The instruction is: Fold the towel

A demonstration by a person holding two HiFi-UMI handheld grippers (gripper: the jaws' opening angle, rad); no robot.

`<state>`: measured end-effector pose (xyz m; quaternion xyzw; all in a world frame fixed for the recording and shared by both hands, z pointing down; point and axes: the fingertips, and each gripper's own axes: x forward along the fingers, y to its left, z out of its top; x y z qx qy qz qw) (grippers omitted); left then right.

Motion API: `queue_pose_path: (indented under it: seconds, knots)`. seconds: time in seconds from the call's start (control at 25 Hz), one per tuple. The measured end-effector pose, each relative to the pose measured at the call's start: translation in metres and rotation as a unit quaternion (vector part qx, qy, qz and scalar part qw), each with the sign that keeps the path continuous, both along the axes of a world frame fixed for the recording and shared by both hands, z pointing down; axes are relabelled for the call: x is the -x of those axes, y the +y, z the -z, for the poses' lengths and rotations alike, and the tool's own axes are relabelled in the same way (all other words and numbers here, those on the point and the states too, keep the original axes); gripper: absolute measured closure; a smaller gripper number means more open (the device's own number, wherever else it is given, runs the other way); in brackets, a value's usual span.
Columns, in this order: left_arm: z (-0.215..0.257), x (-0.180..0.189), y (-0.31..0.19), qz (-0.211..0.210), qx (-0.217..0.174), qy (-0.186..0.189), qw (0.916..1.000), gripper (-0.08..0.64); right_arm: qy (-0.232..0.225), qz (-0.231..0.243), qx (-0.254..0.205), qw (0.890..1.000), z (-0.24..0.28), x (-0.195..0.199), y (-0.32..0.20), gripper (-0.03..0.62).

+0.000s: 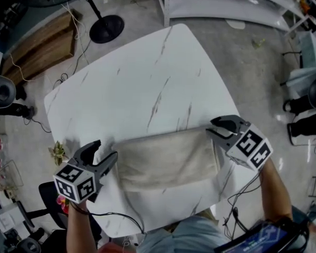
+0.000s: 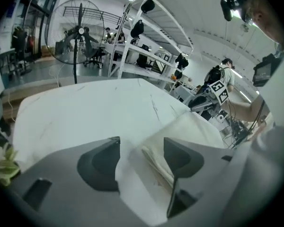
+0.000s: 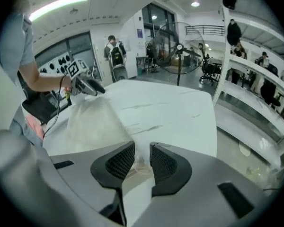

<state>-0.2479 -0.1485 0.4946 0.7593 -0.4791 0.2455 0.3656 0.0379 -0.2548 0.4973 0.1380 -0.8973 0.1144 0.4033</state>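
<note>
A beige towel lies folded into a long band on the white marble table, close to the near edge. My left gripper is at the towel's left end with its jaws wide apart. In the left gripper view the towel's layered edge lies between the jaws, beside the right one, and is not pinched by my left gripper. My right gripper is at the towel's right end. Its jaws stand a narrow gap apart, with a bit of towel corner low in the gap, unpressed.
A standing fan's round base and wooden boards are on the floor beyond the table's far left. White shelving runs along the back. A small plant sprig sits at the table's left edge. Cables hang near my right arm.
</note>
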Motion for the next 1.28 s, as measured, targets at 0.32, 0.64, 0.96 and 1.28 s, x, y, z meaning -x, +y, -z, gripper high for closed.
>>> queue_pose_path:
  seconds: [0.32,0.64,0.96,1.28]
  knots:
    - [0.066,-0.01,0.004,0.007,-0.119,-0.04,0.9921,0.502,-0.052,0.028,-0.064,0.996,0.059,0.038,0.028,0.482]
    - [-0.018,-0.057,-0.002,-0.087,-0.067,-0.077,0.9909,0.506,0.002,0.061,-0.028,0.998,-0.018,0.059,0.047,0.508]
    - [-0.016,-0.043,-0.017,-0.035,-0.068,-0.05,0.9958,0.52,-0.015,0.049,-0.025,0.998,-0.015,0.059,0.04,0.495]
    - [0.044,-0.07,0.05,-0.066,-0.096,-0.033,0.9927,0.52,-0.027,0.046,-0.041,0.998,0.031,0.03,0.117,0.509]
